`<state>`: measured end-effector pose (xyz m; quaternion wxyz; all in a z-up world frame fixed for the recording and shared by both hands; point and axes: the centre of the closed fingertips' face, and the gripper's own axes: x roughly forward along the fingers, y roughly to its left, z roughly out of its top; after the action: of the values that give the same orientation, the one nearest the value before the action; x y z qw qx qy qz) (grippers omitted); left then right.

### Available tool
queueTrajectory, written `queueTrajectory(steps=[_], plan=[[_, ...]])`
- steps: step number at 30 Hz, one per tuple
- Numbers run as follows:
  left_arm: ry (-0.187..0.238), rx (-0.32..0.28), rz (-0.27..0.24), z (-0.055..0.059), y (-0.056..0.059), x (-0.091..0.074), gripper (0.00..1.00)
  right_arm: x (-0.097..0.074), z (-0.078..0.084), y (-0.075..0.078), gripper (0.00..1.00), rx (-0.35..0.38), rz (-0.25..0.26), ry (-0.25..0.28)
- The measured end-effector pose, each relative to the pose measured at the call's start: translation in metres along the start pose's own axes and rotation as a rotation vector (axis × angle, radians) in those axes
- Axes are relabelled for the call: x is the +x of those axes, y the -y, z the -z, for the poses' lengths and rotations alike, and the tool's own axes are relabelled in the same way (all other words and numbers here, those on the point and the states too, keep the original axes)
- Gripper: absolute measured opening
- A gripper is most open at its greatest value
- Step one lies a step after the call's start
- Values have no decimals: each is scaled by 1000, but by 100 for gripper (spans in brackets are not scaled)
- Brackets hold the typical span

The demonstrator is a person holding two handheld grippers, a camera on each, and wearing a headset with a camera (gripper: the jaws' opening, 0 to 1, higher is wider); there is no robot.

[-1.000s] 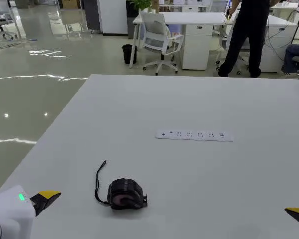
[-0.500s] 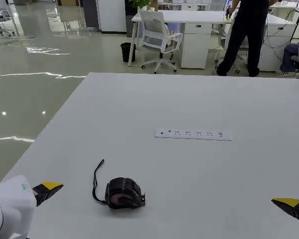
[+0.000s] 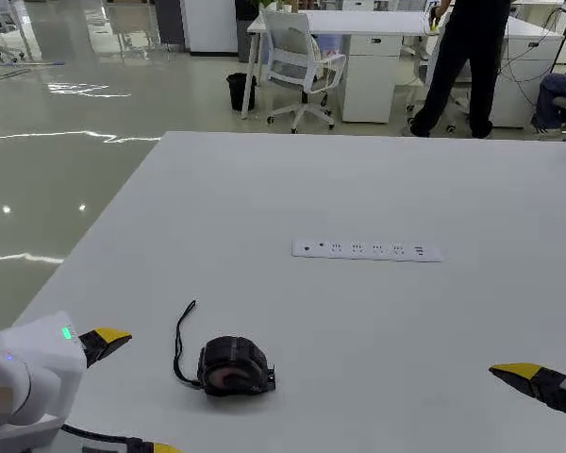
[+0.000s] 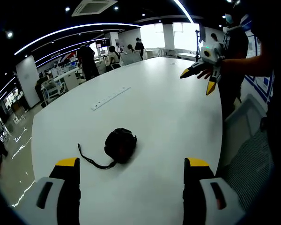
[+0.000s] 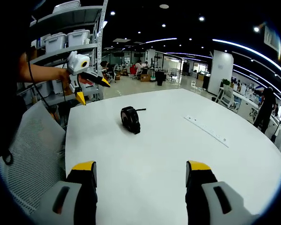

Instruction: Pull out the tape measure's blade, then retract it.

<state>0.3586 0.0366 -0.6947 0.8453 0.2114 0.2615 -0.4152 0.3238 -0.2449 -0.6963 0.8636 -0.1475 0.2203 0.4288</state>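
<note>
The black tape measure (image 3: 234, 366) lies on its side on the white table (image 3: 377, 179), near the near-left corner, blade inside the case, its strap (image 3: 181, 338) looping off to the left. The head view gives the layout from above: a white power strip (image 3: 366, 250) lies well apart, farther in, and past the far edge an office chair (image 3: 297, 66) and a standing person (image 3: 462, 66) are on the glossy floor. The left gripper (image 4: 132, 162) looks along its own jaws, spread wide with nothing between them, at the tape measure just ahead. Its view also catches the other tool held up in a hand across the table. The right gripper (image 5: 141, 165) is spread wide too and holds nothing. It sees the tape measure from the opposite side and from farther off, with shelves (image 5: 68, 42) of bins behind the person's arm. Bare tabletop lies all round the tape measure, so it is open on either side. In each gripper view the table's edge passes close by that view's own jaws. Against half a second ago, tape measure and power strip keep their places on the table, while both yellow jaw tips reach farther into the head view, toward the tape measure
</note>
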Motion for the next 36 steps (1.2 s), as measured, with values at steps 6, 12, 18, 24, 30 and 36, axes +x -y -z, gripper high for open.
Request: queueTrajectory(steps=[6, 12, 18, 24, 30, 36], plan=[[-15, 30, 25, 2, -6, 10, 85, 12, -2, 0, 76, -33, -38, -7], [-28, 66, 50, 3, -15, 18, 82, 25, -7, 4, 71, -64, -65, -3], [-45, 103, 78, 1, -25, 27, 80, 39, -10, 8, 69, -75, -89, 0], [-52, 121, 101, 0, -30, 37, 78, 52, -14, 10, 66, -101, -115, 7], [-67, 132, 122, 2, -31, 45, 74, 64, -19, 12, 65, -109, -139, 18], [-98, 159, 153, 6, -29, 53, 72, 76, -24, 11, 61, -99, -176, 33]])
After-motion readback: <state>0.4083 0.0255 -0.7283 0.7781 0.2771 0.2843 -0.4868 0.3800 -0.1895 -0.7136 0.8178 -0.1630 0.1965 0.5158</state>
